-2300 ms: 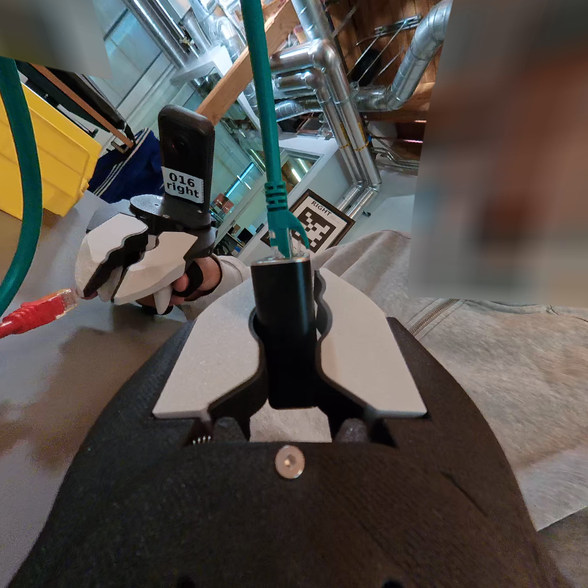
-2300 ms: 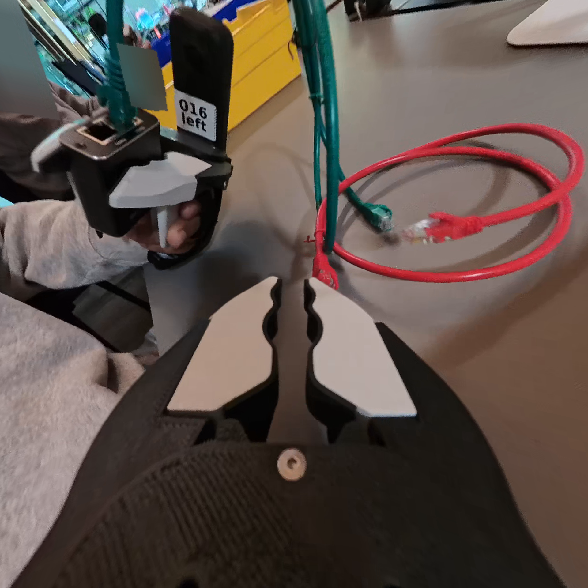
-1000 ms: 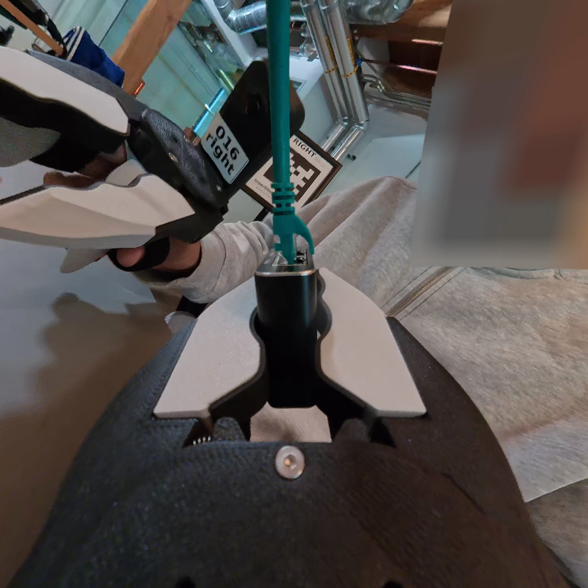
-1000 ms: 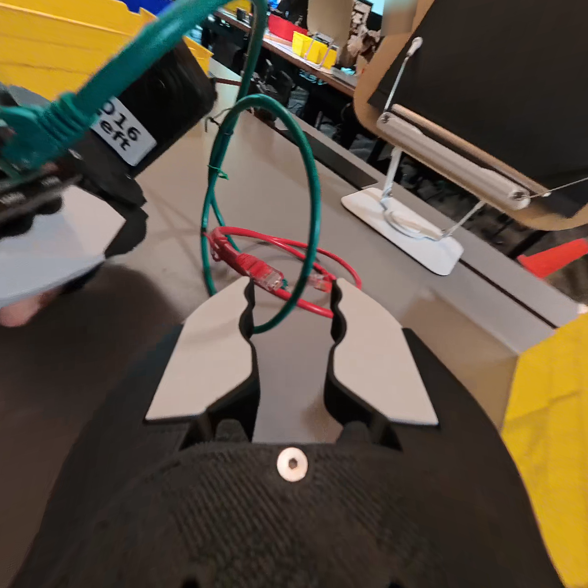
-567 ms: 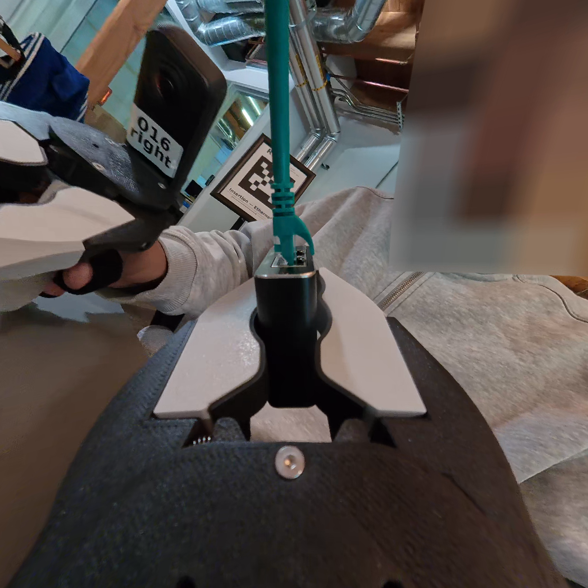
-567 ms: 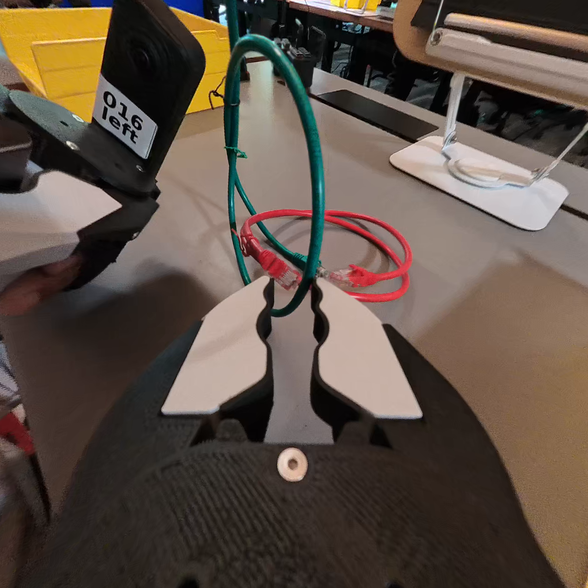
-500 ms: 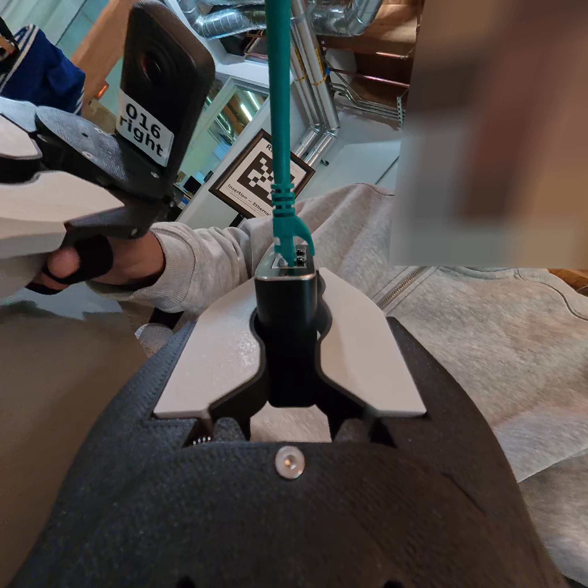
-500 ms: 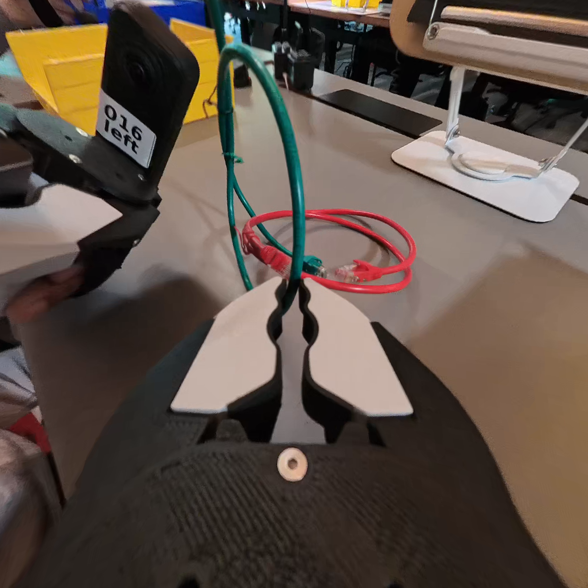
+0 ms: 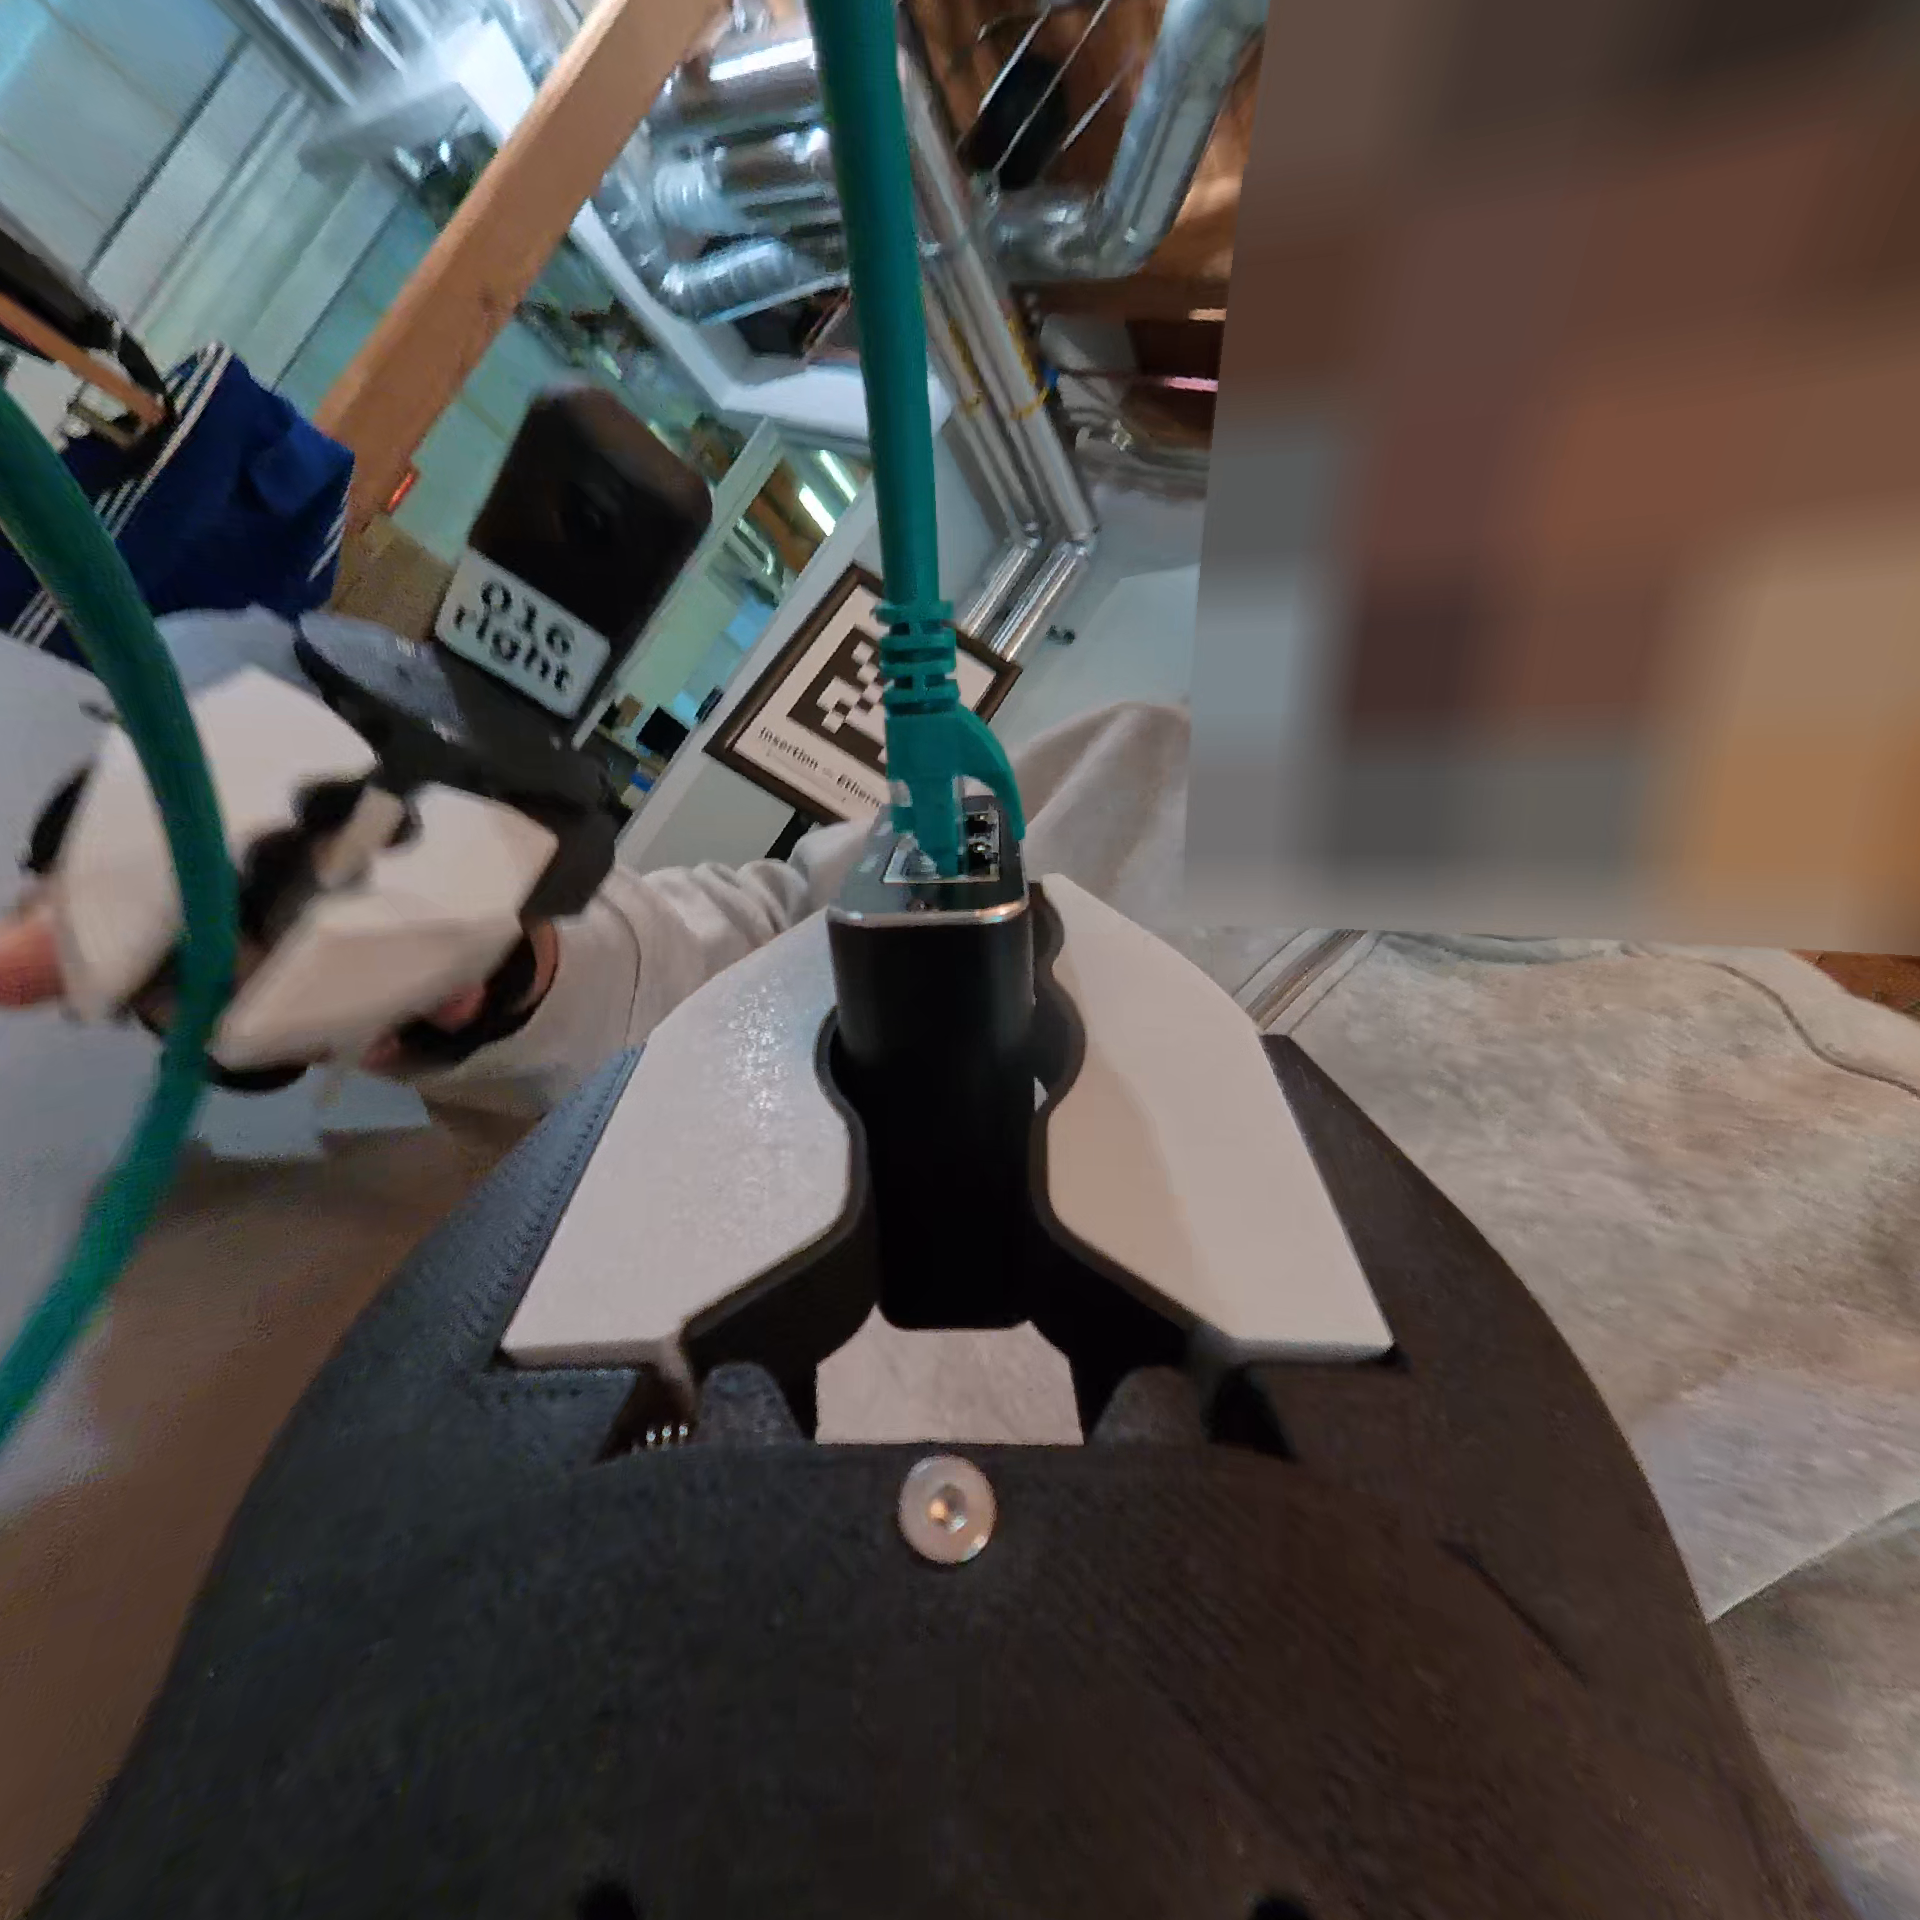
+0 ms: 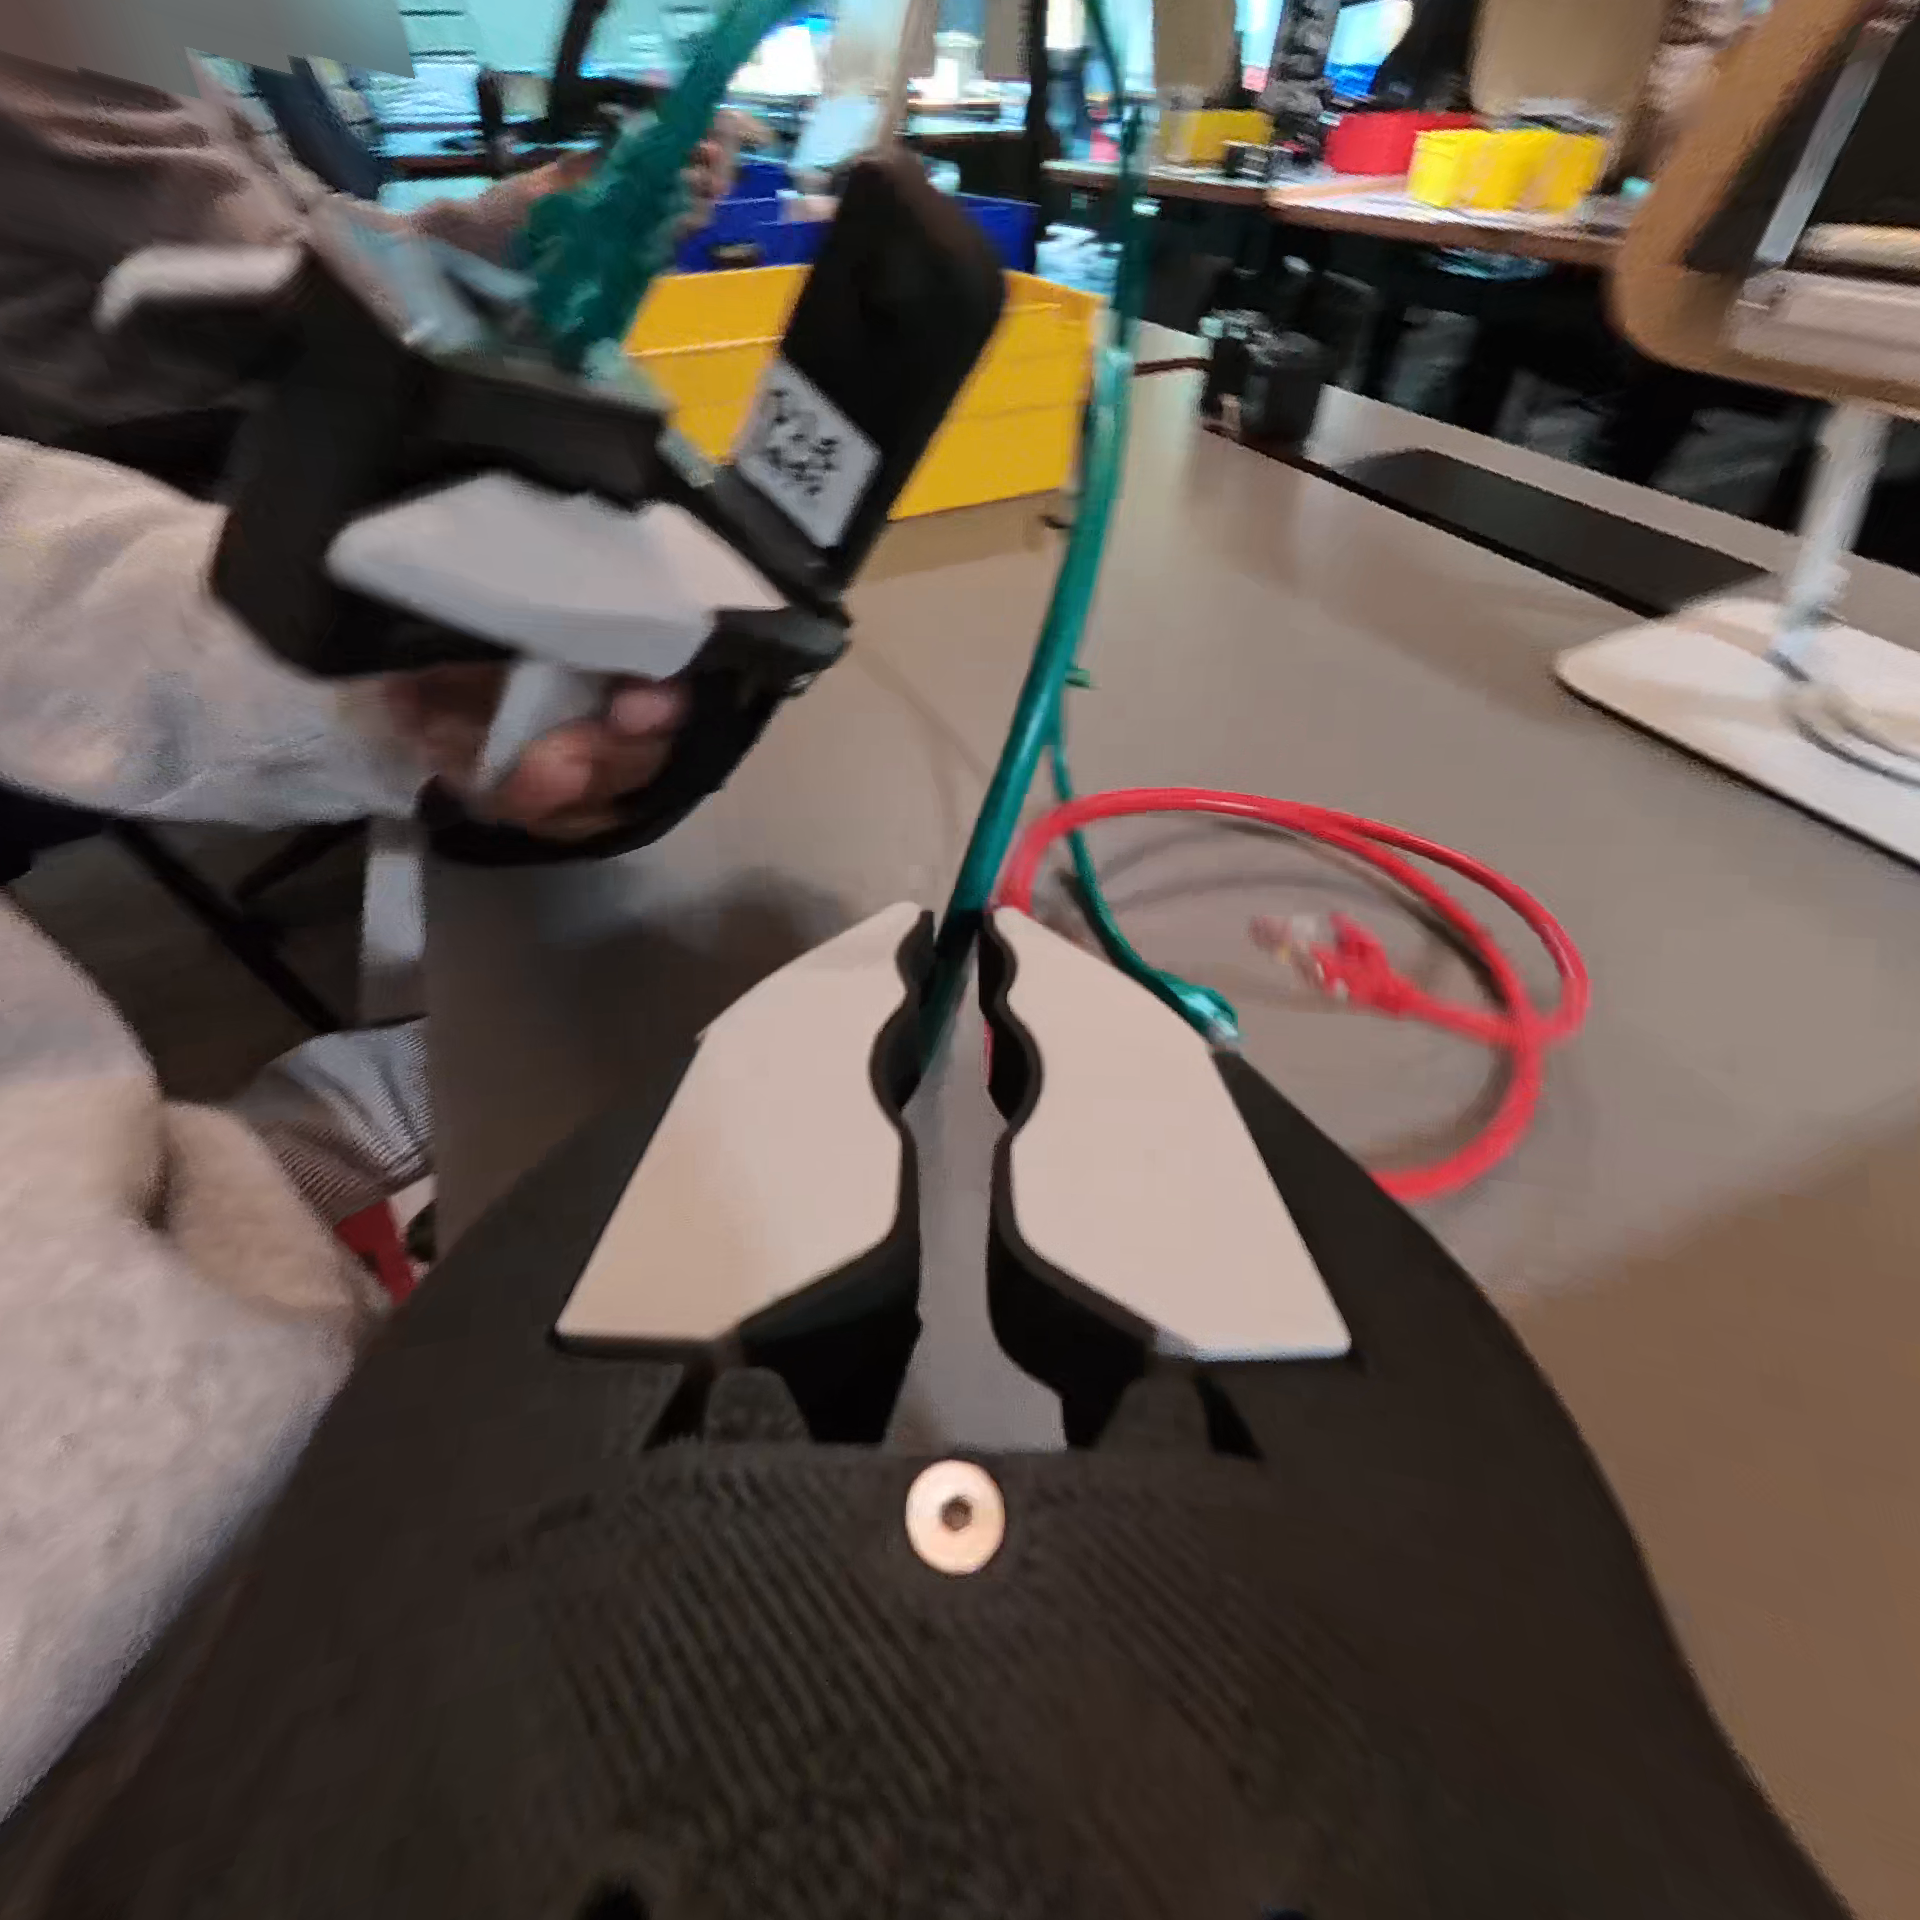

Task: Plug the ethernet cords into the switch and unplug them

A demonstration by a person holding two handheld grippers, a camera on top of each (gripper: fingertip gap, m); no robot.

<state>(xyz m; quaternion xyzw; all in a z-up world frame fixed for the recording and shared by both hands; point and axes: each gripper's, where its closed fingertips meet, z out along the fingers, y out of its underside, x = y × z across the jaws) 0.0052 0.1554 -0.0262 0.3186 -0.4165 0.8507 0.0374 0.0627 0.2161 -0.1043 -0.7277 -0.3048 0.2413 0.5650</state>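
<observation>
Fingers of the left claw (image 9: 940,997) are clamping a small black box-shaped ethernet switch (image 9: 940,1091) upright between them, and a green ethernet cord (image 9: 883,312) is sitting plugged into a port on its top face. Off to the side, the right claw (image 10: 956,925) is pinching a lower stretch of that green cord between its nearly closed white fingers (image 10: 790,1132). Behind it, a coiled red ethernet cord (image 10: 1455,883) is lying loose on the grey-brown bench (image 10: 1299,675), near a yellow plastic bin (image 10: 987,416).

right claw (image 10: 951,930) pinching green cord (image 10: 1049,665), red cord (image 10: 1455,935) beyond
</observation>
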